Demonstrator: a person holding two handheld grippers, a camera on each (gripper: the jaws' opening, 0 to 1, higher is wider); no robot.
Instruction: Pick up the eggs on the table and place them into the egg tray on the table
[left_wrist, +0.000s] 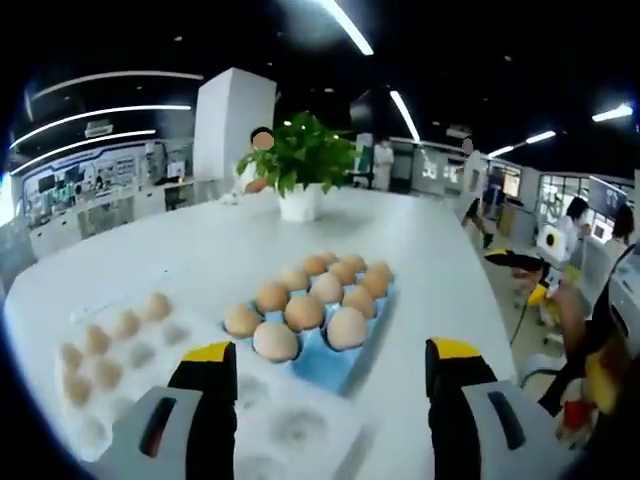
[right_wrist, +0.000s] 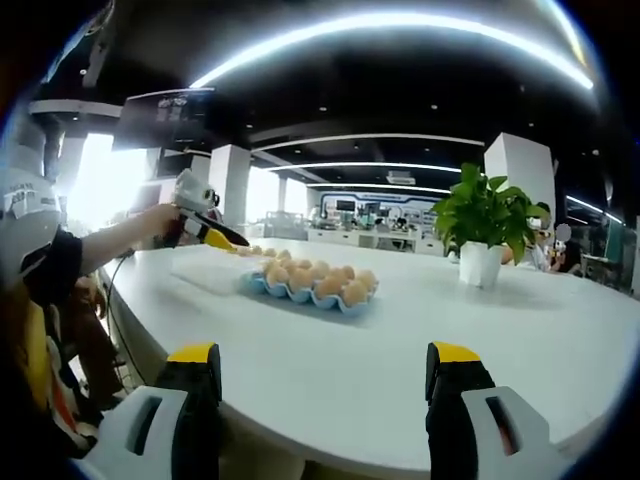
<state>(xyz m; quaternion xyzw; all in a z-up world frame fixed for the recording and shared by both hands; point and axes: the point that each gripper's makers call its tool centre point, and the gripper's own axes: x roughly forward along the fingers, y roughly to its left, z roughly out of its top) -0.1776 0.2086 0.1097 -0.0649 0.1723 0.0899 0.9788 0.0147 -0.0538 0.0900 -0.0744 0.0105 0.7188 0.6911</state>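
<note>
Twelve or so eggs (left_wrist: 305, 300) fill the blue tray (left_wrist: 340, 368), others just beside it in the white tray (left_wrist: 110, 350).
We hold both grippers, left (left_wrist: 330, 385) and right (right_wrist: 325, 385), wide and empty; we judge a hasty squeeze could crack shells.

an open showroom-like office hall: strip lights (right_wrist: 400, 25), wall displays (left_wrist: 75, 180), a white pillar (left_wrist: 232, 120).
</note>
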